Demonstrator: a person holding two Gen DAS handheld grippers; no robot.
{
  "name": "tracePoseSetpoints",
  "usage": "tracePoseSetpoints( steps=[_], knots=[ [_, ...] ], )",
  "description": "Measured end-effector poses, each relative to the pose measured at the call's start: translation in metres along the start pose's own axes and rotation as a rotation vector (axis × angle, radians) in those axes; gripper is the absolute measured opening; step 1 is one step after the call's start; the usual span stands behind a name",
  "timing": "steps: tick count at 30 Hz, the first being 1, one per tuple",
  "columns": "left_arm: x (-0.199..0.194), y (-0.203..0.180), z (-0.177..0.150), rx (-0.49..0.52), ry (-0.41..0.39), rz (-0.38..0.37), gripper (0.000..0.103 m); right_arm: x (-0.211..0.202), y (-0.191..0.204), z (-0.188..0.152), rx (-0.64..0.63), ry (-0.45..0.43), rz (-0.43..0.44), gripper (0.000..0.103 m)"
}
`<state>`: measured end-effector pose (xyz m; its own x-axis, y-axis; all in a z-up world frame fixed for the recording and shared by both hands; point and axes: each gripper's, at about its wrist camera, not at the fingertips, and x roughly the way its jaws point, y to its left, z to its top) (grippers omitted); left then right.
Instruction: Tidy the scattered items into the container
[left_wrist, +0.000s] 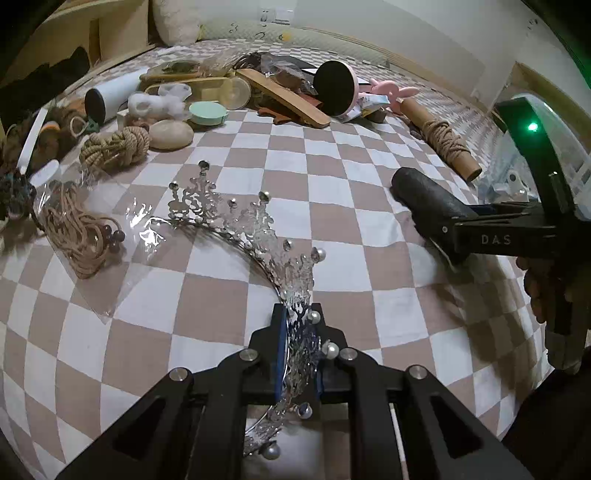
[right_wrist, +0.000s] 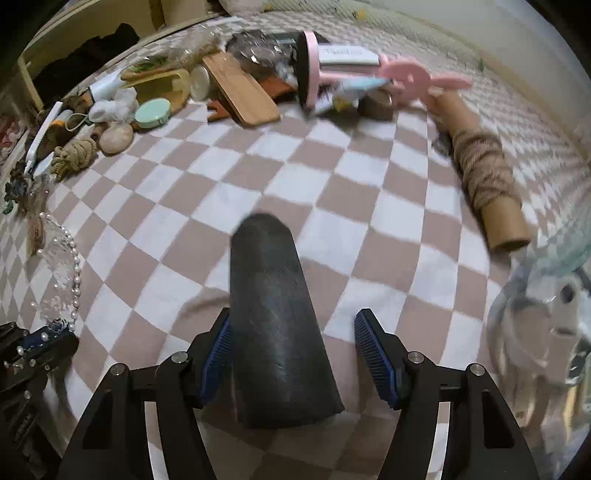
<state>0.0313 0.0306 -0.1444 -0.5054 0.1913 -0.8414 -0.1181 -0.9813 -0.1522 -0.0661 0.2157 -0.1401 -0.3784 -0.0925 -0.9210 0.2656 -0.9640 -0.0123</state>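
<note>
Left wrist view: the left claw (left_wrist: 299, 332) is nearly pressed together, its blue pads pinching the band of a silver tiara (left_wrist: 258, 236) set with pearls. The tiara arcs forward from the claw, its far end over the checked bedspread (left_wrist: 221, 295). To the left lies a clear bag of cord (left_wrist: 79, 236), beyond it a rope knot (left_wrist: 114, 146) and a pale stone (left_wrist: 170, 134). A heap of clutter runs along the back, with a wooden board (left_wrist: 284, 98) and a round black-faced mirror (left_wrist: 334, 88). At the right the right claw (left_wrist: 436, 225) reaches in with a dark tube (left_wrist: 424, 195) at its tip; a cardboard tube (left_wrist: 443, 142) wound with twine lies behind it.

Right wrist view: the right claw (right_wrist: 291, 350) stands spread. The dark tube (right_wrist: 275, 325) lies between its fingers, the left pad (right_wrist: 218, 358) against its side, the right pad (right_wrist: 373, 354) clear of it with a gap. The tube points away over the bedspread (right_wrist: 332, 184). The clear container (right_wrist: 546, 306) sits blurred at the right edge, just past the twine-wound tube (right_wrist: 484, 184). At the lower left the left claw (right_wrist: 48, 341) shows with the tiara (right_wrist: 62, 258).
</note>
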Motion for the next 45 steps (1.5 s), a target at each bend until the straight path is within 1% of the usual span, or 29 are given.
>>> tracePoseSetpoints(
  steps=[3, 6, 8, 11, 18, 22, 25, 29, 31, 33, 37, 45],
  knots=[
    [-0.001, -0.001, -0.002, 0.007, -0.019, 0.001, 0.014, 0.004, -0.001, -0.003, 0.000, 0.014, -0.007, 0.067],
    [-0.001, 0.006, -0.002, -0.027, -0.022, -0.039, 0.014, 0.004, 0.003, -0.004, -0.014, 0.041, -0.040, 0.067],
    [-0.001, 0.009, -0.002, -0.050, -0.019, -0.059, 0.015, 0.003, 0.003, -0.003, -0.004, 0.052, -0.044, 0.066],
    [0.000, 0.010, -0.001, -0.062, -0.017, -0.063, 0.015, -0.001, 0.001, -0.002, 0.031, 0.045, -0.026, 0.052],
    [0.000, 0.006, -0.001, -0.054, -0.009, -0.044, 0.015, -0.009, 0.005, -0.002, 0.057, 0.041, -0.007, 0.048],
    [0.000, 0.002, -0.001, -0.028, -0.018, -0.015, 0.013, -0.018, 0.005, -0.004, 0.109, 0.032, 0.042, 0.047],
    [-0.004, 0.001, -0.003, -0.023, -0.038, -0.020, 0.011, -0.025, 0.005, -0.005, 0.139, 0.018, 0.086, 0.047],
    [-0.015, -0.005, -0.003, -0.001, -0.072, -0.015, 0.007, -0.032, 0.006, -0.013, 0.180, 0.017, 0.122, 0.047],
    [-0.020, -0.007, -0.003, -0.003, -0.082, -0.030, 0.007, -0.034, 0.004, -0.021, 0.206, 0.016, 0.148, 0.047],
    [-0.024, -0.009, -0.002, -0.009, -0.087, -0.042, 0.007, -0.029, 0.003, -0.015, 0.224, 0.011, 0.171, 0.047],
    [-0.032, -0.012, -0.005, -0.015, -0.106, -0.058, 0.007, -0.039, 0.001, -0.021, 0.263, -0.004, 0.216, 0.046],
    [-0.061, -0.013, -0.009, -0.037, -0.180, -0.099, 0.007, -0.051, -0.003, -0.032, 0.331, -0.020, 0.304, 0.046]
  ],
)
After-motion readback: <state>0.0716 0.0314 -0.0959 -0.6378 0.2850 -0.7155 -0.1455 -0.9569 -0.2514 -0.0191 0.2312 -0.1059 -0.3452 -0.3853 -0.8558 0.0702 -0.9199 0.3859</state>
